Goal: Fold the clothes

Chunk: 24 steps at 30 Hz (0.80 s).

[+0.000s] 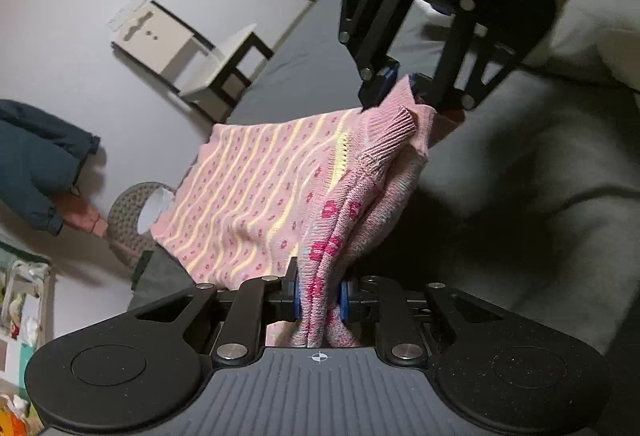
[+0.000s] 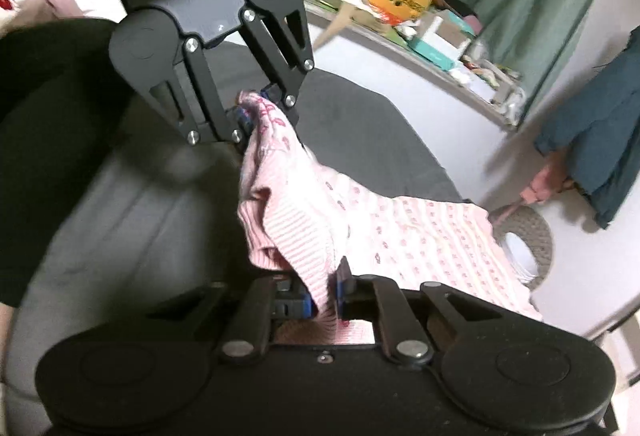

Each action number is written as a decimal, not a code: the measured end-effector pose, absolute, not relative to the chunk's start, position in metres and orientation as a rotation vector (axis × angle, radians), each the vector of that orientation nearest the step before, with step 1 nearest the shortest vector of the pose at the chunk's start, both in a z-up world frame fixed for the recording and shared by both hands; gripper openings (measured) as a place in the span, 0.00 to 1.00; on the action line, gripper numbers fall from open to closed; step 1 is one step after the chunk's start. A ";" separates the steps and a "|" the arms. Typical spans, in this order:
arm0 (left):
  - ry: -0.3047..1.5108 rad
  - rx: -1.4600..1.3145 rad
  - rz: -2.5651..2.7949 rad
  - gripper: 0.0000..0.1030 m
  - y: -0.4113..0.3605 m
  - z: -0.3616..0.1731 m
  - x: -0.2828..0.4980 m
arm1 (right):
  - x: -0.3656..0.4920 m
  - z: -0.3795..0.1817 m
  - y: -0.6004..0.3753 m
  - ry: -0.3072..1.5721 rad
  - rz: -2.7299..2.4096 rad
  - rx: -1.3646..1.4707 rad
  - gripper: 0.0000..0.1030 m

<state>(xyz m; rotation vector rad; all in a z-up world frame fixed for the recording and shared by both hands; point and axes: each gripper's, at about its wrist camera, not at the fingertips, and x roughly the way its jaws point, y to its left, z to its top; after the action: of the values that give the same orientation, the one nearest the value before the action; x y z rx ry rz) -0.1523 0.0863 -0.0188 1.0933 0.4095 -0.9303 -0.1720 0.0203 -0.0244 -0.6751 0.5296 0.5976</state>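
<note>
The pink knit sweater (image 1: 256,196) is held up mid-frame over the grey sofa (image 1: 520,164), so a fold is probably mid-carry. Bunched knit is clamped tight in the left gripper (image 1: 320,296) at bottom centre, and an edge is pinched the same way by the right gripper (image 2: 324,296). Next, it likely needs lowering flat with both corners kept level.

In the left wrist view, the pink knitted garment (image 1: 256,196) runs down behind the left gripper (image 1: 319,296), so its lower end is hidden. At the left edge, a dark blue jacket (image 1: 36,160) is cut off. In the right wrist view, the clutter on the shelf (image 2: 404,16) at upper centre is too blurred to identify. The woven basket (image 2: 528,232) at right is partly covered by the garment.
</note>
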 end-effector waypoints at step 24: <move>0.511 1.068 -0.943 0.16 0.049 -0.021 -0.072 | -0.084 -0.045 -0.034 0.823 0.427 -0.239 0.07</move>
<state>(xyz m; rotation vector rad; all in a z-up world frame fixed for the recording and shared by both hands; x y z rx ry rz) -0.0716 0.0489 -0.0211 1.0676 0.5114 -0.9432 -0.0837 -0.0342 -0.0451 -0.2392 0.8231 0.4268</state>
